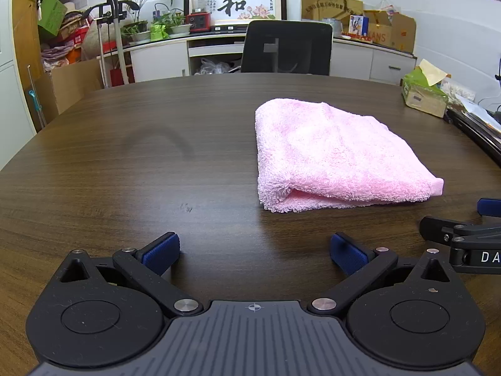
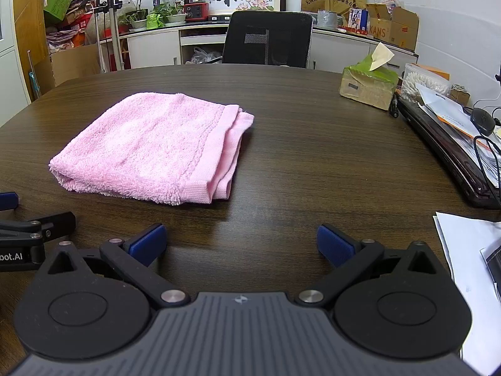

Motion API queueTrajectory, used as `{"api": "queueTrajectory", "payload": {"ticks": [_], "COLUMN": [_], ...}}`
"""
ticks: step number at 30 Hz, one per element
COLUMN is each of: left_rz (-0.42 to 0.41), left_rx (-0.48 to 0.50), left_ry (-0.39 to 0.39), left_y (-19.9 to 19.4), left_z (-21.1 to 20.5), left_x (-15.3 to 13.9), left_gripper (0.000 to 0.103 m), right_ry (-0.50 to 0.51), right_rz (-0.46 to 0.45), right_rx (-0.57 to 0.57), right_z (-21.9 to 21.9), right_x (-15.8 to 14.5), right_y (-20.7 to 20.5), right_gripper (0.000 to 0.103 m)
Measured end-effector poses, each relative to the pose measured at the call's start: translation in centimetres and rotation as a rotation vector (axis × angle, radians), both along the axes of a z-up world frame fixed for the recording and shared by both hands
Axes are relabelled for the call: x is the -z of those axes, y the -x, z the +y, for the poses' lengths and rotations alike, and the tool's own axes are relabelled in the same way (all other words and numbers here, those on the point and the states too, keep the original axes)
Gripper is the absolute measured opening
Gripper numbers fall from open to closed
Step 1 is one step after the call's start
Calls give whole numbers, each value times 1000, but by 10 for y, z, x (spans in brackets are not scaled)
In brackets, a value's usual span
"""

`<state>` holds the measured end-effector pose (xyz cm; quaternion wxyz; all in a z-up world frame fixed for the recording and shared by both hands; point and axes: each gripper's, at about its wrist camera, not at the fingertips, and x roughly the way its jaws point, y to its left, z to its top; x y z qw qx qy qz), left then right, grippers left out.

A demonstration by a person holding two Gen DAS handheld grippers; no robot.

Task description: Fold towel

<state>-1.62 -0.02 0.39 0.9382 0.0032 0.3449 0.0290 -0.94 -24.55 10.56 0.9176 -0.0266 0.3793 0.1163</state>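
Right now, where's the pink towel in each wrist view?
Left wrist: pink towel lies right of centre on the table.
Right wrist: the same towel lies left of centre.
Shared landmark: the black office chair behind the table's far edge.

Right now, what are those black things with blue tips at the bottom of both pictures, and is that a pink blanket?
Those are two claws that a person holds, one in each hand. Each has a camera looking out along its blue fingers. One picture is from the left claw, the other from the right claw. Both are open and hold nothing. The pink thing is a folded towel lying on a dark wooden table. A green tissue box sits farther back.
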Motion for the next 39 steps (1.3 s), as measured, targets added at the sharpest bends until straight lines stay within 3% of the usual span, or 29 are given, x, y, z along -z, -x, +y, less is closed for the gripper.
{"api": "queueTrajectory", "payload": {"ticks": [39], "left_rz": [-1], "left_rx": [-2], "left_ry": [4], "left_y": [-2], "left_z": [-2], "left_x": [1], "left_gripper": [103], "right_ry": [1], "right_rz": [2], "right_rx": [2], "right_z": [3], "right_x": [-2], "right_y": [3], "right_gripper": [103]}}
